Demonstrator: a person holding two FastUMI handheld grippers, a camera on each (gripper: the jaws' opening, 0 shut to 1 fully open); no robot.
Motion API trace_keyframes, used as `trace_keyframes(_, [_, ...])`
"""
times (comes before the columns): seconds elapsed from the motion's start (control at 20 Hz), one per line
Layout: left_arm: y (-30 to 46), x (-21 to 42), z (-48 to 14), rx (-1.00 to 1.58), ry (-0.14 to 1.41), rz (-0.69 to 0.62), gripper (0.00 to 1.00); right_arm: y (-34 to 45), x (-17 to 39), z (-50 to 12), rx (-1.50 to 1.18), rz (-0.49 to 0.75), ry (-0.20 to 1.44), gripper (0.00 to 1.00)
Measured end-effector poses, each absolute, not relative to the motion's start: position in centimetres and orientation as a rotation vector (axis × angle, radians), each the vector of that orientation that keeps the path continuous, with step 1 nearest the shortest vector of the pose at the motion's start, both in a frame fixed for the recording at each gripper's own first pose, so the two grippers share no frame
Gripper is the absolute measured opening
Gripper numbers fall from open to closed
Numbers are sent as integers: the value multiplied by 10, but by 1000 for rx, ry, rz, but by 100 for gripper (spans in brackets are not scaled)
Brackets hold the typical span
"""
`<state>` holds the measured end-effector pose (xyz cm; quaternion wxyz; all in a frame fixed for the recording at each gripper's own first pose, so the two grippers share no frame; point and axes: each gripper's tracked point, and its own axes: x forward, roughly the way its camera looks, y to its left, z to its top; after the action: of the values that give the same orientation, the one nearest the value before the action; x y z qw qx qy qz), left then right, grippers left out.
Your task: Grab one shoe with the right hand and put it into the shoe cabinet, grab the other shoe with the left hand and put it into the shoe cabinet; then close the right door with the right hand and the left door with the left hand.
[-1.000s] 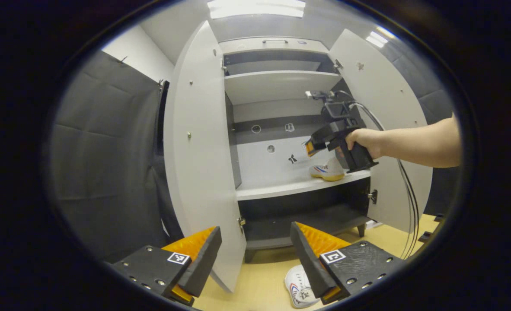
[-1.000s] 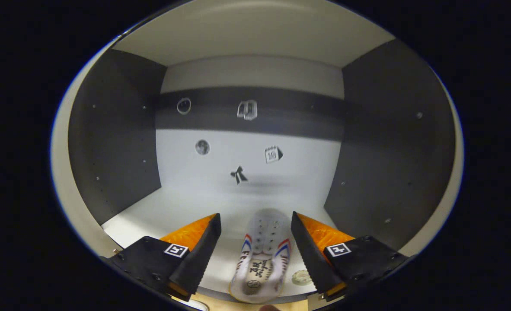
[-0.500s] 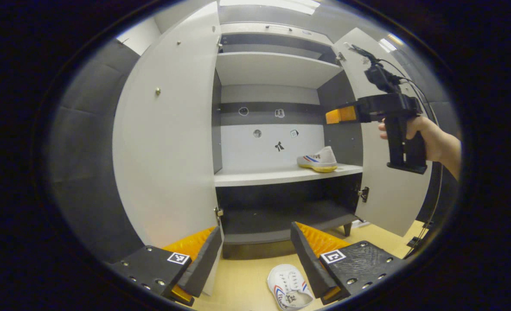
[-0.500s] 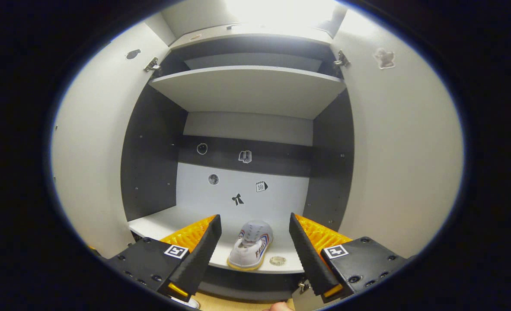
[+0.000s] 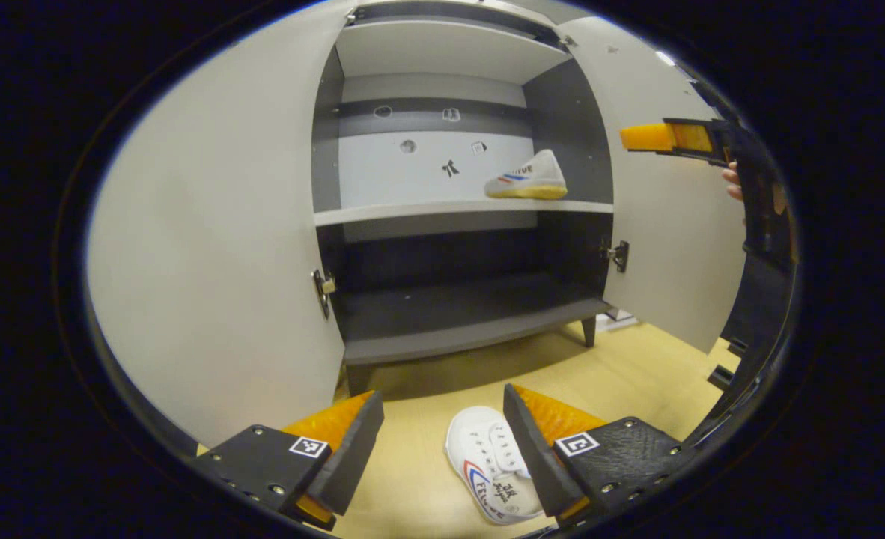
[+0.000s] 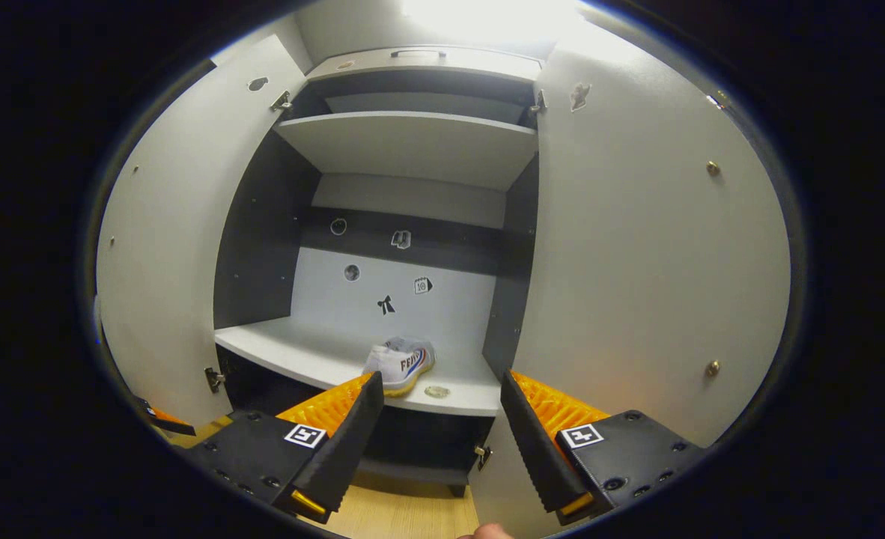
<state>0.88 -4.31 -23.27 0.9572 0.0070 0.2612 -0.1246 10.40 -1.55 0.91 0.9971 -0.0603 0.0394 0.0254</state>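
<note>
Left gripper (image 5: 442, 434) is hovering wide open and empty over a white shoe (image 5: 493, 464) with red-and-blue stripes lying on the floor (image 5: 637, 367). Right gripper (image 6: 439, 430) is gaping empty too, near the shoe cabinet (image 6: 412, 142). Two shoes are showing: the second shoe (image 6: 400, 362) is sitting on the middle shelf (image 6: 293, 344), right side.

A pale middle shelf (image 5: 412, 212) is seen inside the open shoe cabinet (image 5: 442, 45). One white shoe (image 5: 526, 178) with red and blue stripes and a yellowish sole is set on it towards its right end, close to the dark side wall. In the right gripper view a small round disc (image 6: 436, 391) is seen lying on the shelf just beside that shoe (image 6: 400, 362). The dark bottom shelf (image 5: 457, 314) is carried on short legs above the light wooden floor (image 5: 622, 374). A second white shoe (image 5: 491, 464) is laid directly on the floor in front of the cabinet.
</note>
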Motion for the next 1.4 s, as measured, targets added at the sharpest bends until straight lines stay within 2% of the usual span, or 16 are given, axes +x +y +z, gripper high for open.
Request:
trace_keyframes(0.6, [-55, -18, -346, 45, 806, -300, 94, -21, 57, -22, -101, 30, 166, 98])
trace_keyframes(1.0, [-60, -32, -382, 36, 912, -309, 93, -22, 43, -34, -99, 27, 211, 98])
trace_keyframes(1.15, [-65, -32, -383, 10, 906, -327, 93, -19, 41, -34, -92, 31, 218, 98])
trace_keyframes(1.2, [-69, -33, -386, 0, 908, -335, 89, -19, 39, -33, -89, 32, 217, 97])
trace_keyframes(1.35, [-78, -37, -384, -20, 931, -333, 51, -16, 37, -31, -85, 38, 213, 97])
trace_keyframes(1.4, [-77, -35, -385, -3, 935, -332, 51, -16, 36, -31, -84, 39, 212, 97])
